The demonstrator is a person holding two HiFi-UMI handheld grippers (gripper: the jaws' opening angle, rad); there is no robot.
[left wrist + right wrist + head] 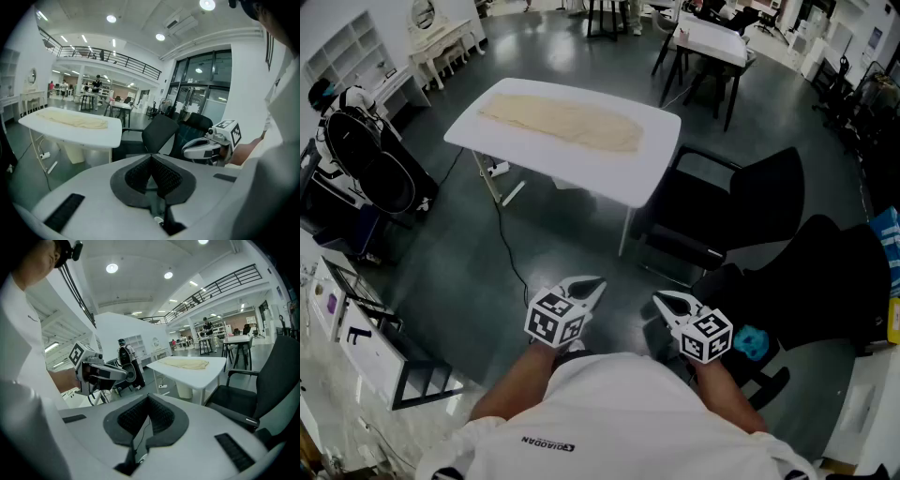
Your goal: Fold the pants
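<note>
Both grippers sit low and close to our body, well apart from the white worktop [661,173] ahead. On the left gripper [596,283] the fingers are pressed together with nothing between them. It's the same story on the right gripper [660,300]: tips meeting, nothing pinched.

The pants [562,122] lie spread flat along that worktop, pale cream, and from here we can't tell waist from legs. A black chair [741,202] stands just beside the worktop's near corner, its base lost in the dark.

Our forearms vanish under the white shirt [619,422] at the bottom edge. Its small black print, upside down to us, seems to read "DIADORA". The marker cubes show only black-and-white squares, no letters. A blue thing [752,342] beside the right gripper is half hidden, and we can't name it.
</note>
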